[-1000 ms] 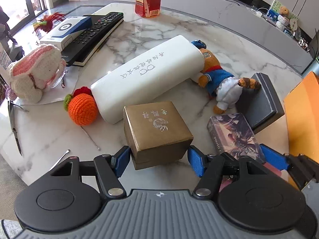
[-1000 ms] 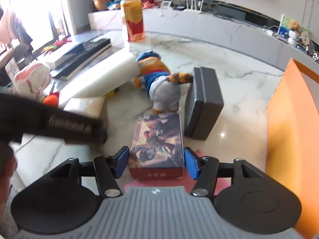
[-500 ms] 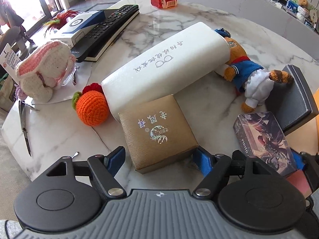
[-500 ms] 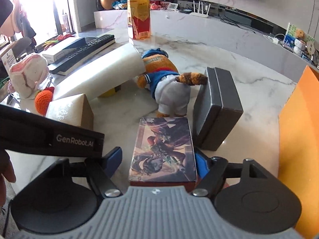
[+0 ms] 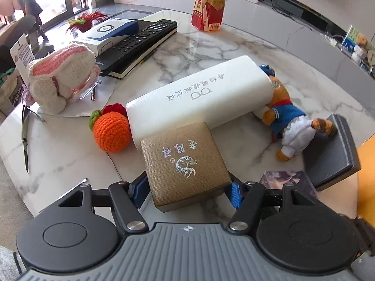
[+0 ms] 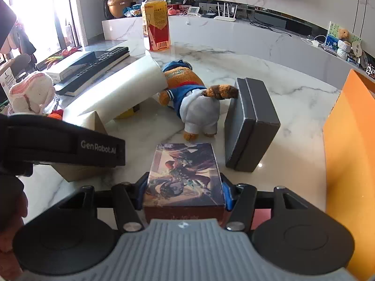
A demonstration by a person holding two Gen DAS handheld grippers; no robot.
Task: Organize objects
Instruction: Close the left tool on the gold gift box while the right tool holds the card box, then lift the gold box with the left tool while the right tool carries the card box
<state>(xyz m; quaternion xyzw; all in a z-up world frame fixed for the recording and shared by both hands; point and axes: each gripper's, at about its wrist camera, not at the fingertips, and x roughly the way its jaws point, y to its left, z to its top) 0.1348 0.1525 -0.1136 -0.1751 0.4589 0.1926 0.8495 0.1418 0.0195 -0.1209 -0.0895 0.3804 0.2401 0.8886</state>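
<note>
Two boxes sit nearest, one in each gripper. One square gold textured box (image 5: pixel 185 164) with silver lettering lies between the blue pads (image 5: pixel 235 193) of the left gripper (image 5: pixel 187 190), which press its two sides. One illustrated card box (image 6: pixel 184 178) with a dark red front edge is clamped the same way in the right gripper (image 6: pixel 184 193), low over the white marble table (image 6: pixel 297 98).

Just beyond the gold box lie one long white rounded case (image 5: pixel 201 98), touching its far edge, and one orange crocheted fruit (image 5: pixel 111 131). One plush bear in blue and white (image 6: pixel 194 103) lies against the case's end, its paw touching one dark grey hinged box (image 6: pixel 253 126) standing on edge. One pink-and-white crocheted rabbit (image 5: pixel 61 75) sits further left. Farther back lie one black remote (image 5: pixel 140 39) and one orange drink bottle (image 6: pixel 155 21).
</note>
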